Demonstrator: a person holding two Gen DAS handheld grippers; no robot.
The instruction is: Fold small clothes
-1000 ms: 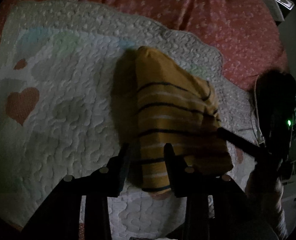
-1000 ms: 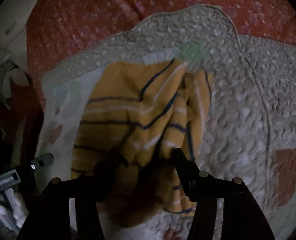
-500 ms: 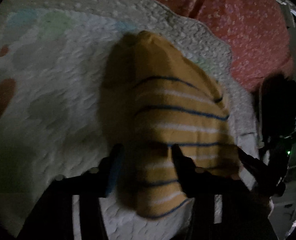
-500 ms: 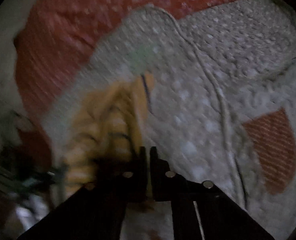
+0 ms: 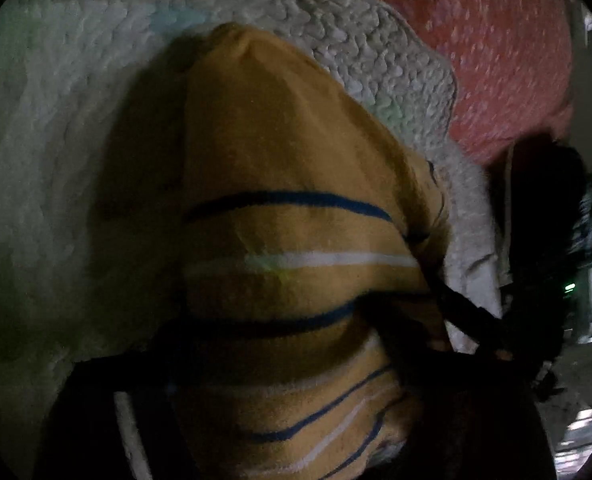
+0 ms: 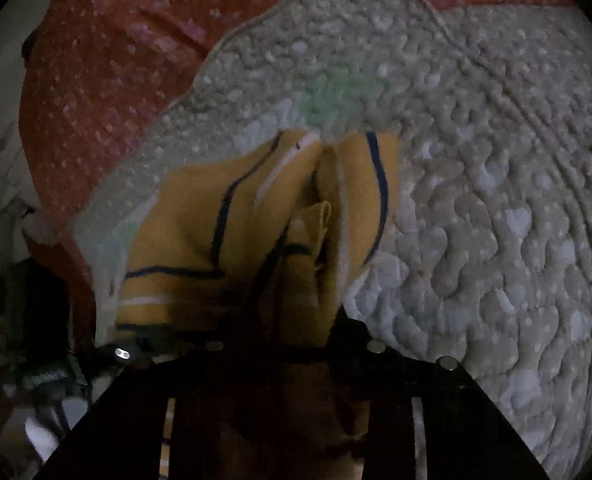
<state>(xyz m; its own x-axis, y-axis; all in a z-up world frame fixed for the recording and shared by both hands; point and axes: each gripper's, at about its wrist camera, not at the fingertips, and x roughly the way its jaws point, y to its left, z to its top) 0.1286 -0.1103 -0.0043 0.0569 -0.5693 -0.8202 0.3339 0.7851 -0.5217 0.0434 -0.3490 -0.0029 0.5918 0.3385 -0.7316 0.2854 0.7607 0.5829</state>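
L fingers (image 5: 280, 344) | apart, straddling striped top (image 5: 288, 152) | R fingers (image 6: 296, 320) | clamped on top, bunched

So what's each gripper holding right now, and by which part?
Both appear to hold the yellow striped garment over the quilt. The fabric runs down between each gripper's fingers at its near edge, but the exact grip points are too dark to tell.

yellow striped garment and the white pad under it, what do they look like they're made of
The yellow garment with navy and white stripes looks like soft, matte knit, probably cotton jersey: it drapes limply and folds in bunches. The white quilted pad looks like stitched, padded fabric, given its puffy pebbled surface and bound edge. Dim light leaves the fibres uncertain.
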